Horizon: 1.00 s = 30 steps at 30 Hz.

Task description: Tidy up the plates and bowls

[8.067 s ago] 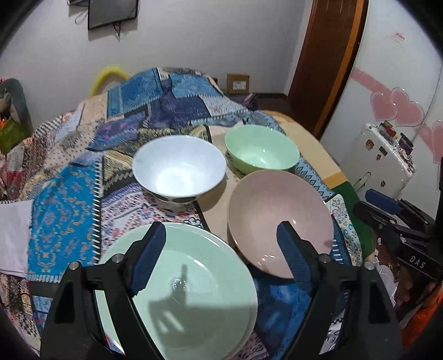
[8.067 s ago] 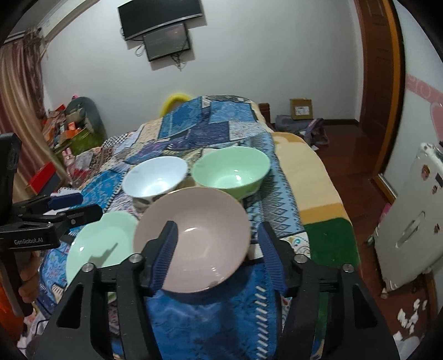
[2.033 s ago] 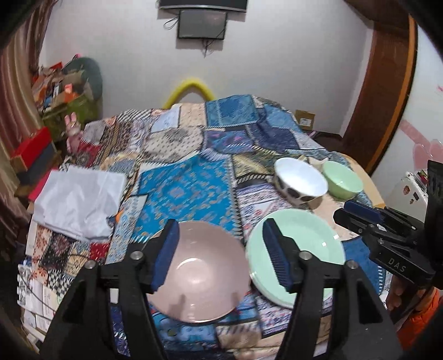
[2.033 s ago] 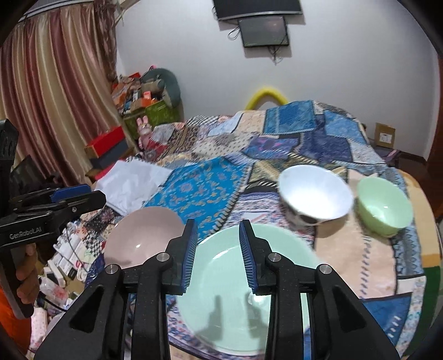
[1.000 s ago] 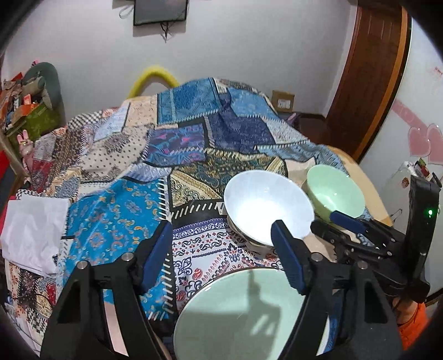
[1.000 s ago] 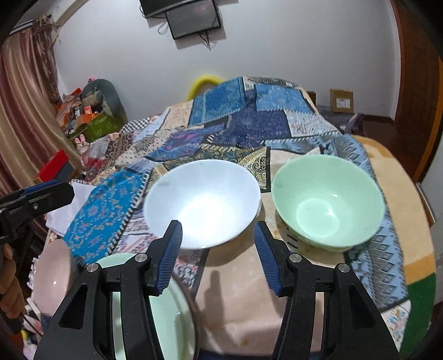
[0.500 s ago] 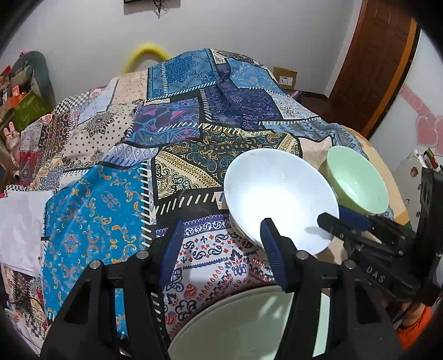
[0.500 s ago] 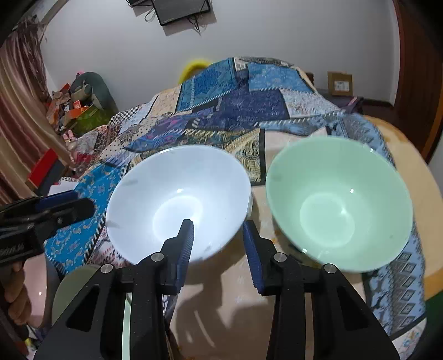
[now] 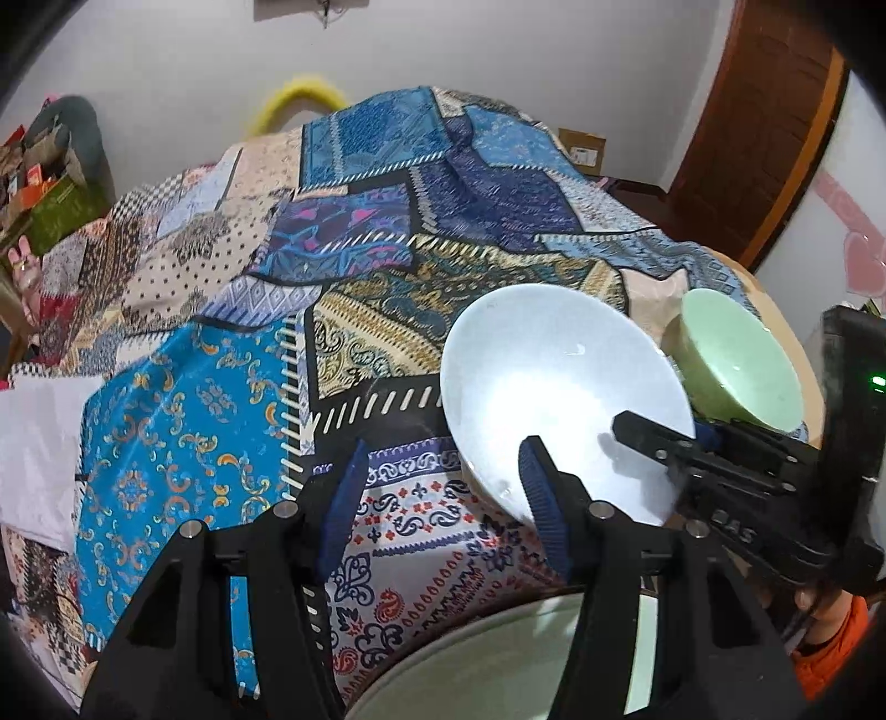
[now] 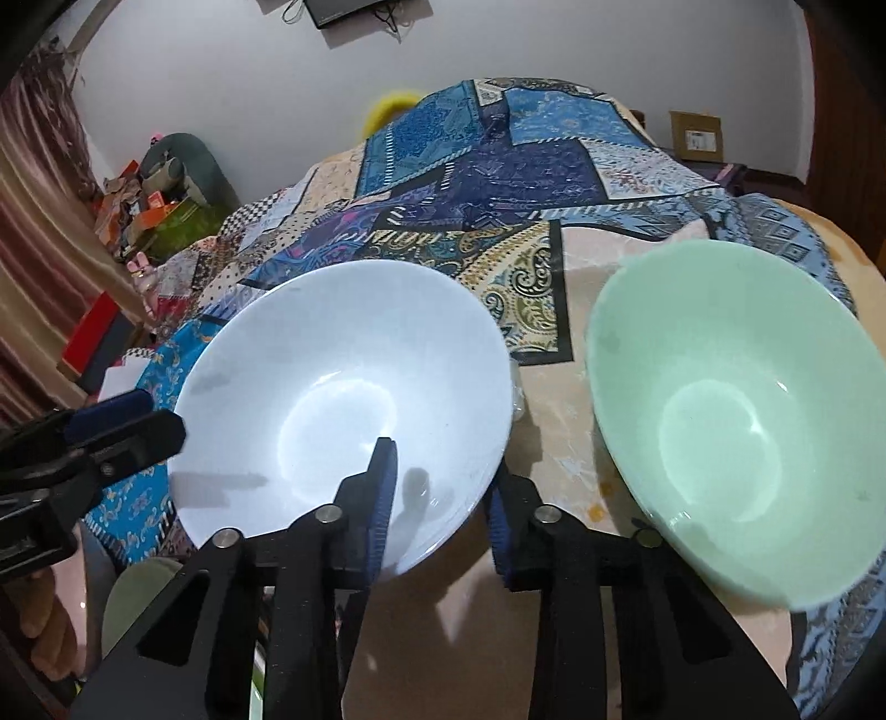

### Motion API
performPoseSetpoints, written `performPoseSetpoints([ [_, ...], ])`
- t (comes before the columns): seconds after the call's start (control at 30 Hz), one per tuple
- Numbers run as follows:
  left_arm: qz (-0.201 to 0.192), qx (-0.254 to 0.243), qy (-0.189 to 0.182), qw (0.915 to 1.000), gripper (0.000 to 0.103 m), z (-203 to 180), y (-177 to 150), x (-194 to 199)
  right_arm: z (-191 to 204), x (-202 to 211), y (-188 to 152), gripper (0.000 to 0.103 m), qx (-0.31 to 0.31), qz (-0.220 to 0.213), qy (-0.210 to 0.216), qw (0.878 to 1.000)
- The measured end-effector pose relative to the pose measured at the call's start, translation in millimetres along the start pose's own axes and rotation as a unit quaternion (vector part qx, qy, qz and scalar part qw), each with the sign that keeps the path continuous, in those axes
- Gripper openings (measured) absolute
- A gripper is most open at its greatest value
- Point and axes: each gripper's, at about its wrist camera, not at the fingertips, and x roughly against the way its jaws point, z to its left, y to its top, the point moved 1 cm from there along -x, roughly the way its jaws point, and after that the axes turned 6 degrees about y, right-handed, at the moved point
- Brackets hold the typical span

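A bed under a patchwork quilt fills the room. The far wall is plain white, with what may be a screen mounted high. Brown door at right; curtain and cluttered boxes at left.

Patchwork quilt, yellow ring, cardboard box, wooden door

right gripper closing on white bowl rim
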Motion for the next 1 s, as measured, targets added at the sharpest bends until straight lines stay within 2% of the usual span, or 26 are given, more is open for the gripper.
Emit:
performPoseSetpoints([
  [0.13,0.022,0.012,-0.003,0.9997,0.046,5,-1,-13,10,0,-4,0.025,0.023,0.004,0.002,1.000],
  [0.37,0.064,0.017,-0.026,0.9975,0.023,2,-2,-34,20,0,-7,0.024,0.037,0.006,0.020,0.999],
  [0.67,0.055,0.015,-0.014,0.9983,0.022,-2,-5,-23,28,9,-5,0.023,0.045,-0.004,0.013,0.999],
  [1.0,0.009,0.008,-0.018,0.9998,0.022,-7,-10,40,50,51,0,0.023,0.056,-0.042,0.008,0.998],
])
